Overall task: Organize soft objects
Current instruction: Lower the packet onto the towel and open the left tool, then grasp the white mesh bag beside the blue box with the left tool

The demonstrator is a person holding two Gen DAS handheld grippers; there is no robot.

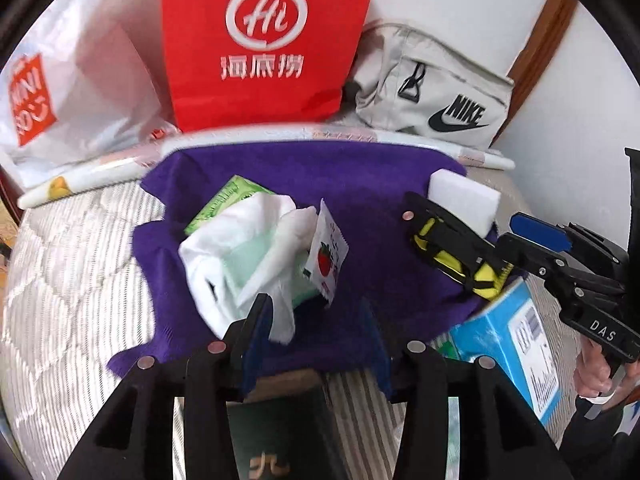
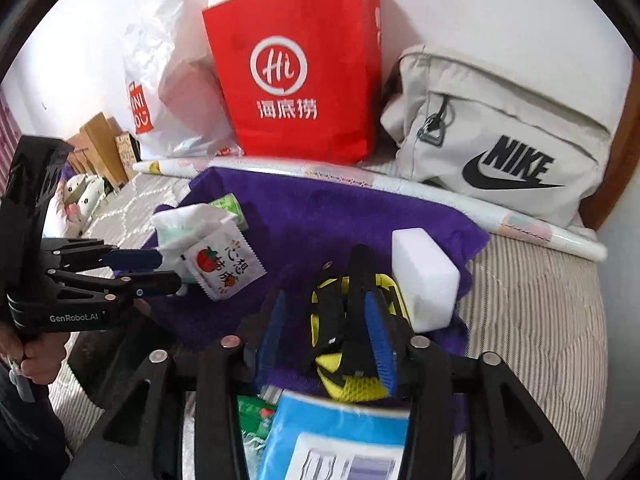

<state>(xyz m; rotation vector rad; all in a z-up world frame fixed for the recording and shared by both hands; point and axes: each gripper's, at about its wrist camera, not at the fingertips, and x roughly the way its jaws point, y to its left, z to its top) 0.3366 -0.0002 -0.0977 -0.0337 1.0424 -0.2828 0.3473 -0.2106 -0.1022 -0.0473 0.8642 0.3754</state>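
Note:
A purple towel point(image 1: 360, 184) point(image 2: 320, 216) is spread on the bed. On it lie a crumpled white tissue pack point(image 1: 240, 248) point(image 2: 188, 224), a tomato sachet point(image 1: 326, 256) point(image 2: 224, 268), a green box point(image 1: 224, 200), a white sponge block point(image 1: 464, 196) point(image 2: 424, 276) and a black-and-yellow mesh item point(image 1: 452, 252) point(image 2: 360, 388). My left gripper point(image 1: 316, 332) point(image 2: 170, 269) is open over the towel's near edge, the tissue's corner by its left finger. My right gripper point(image 2: 328, 326) point(image 1: 510, 232) is open around the mesh item, which rests against its right pad.
A red paper bag point(image 1: 264, 40), a white plastic bag point(image 1: 80, 80) and a grey Nike bag point(image 2: 500, 140) stand along the wall behind a paper roll point(image 2: 400, 184). A blue box point(image 2: 336, 432) and a dark green box point(image 1: 280, 432) lie near me on the striped bedding point(image 1: 60, 280).

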